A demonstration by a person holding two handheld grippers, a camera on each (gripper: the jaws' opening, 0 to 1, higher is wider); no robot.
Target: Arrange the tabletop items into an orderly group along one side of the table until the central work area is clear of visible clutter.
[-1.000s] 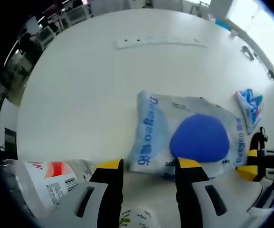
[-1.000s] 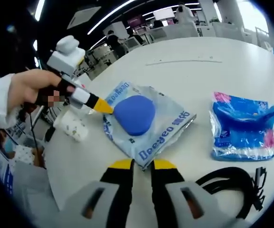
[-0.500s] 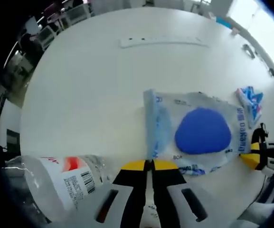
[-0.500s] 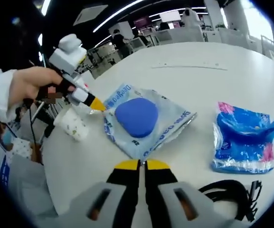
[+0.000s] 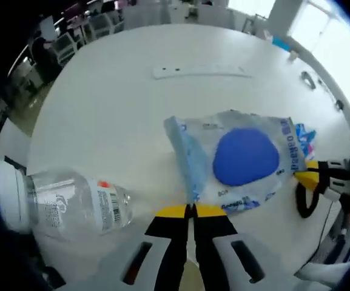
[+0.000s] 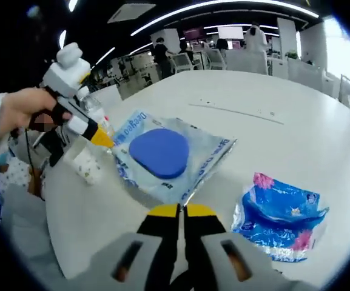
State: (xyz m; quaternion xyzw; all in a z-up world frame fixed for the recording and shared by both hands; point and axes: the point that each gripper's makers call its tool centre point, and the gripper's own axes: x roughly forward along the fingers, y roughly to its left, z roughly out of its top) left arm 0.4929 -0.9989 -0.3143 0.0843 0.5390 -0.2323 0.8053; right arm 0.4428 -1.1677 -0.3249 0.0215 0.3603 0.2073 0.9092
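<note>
A clear plastic bag [image 5: 196,151] printed "Deegeo" holds a blue oval pad [image 5: 245,156]. My left gripper [image 5: 190,209] is shut on the bag's near edge, which rises in a fold to the jaws. In the right gripper view the same bag [image 6: 214,151] and pad [image 6: 159,151] lie ahead. There my right gripper [image 6: 182,210] is shut on the bag's near corner. The left gripper [image 6: 104,139], held by a hand [image 6: 23,109], meets the bag's far side. The right gripper [image 5: 309,180] touches the bag's right end in the left gripper view.
A clear water bottle [image 5: 65,200] lies at the left. A paper cup [image 6: 87,167] stands by the left gripper. A crumpled blue packet [image 6: 281,215] lies to the right, a black cable [image 5: 304,203] nearby. A white power strip [image 5: 199,71] lies farther back on the white table [image 5: 102,115].
Both grippers have gone from open to shut on opposite edges of the bag. The bag's edge has folded upward and shifted slightly. Both views have moved with the hands.
</note>
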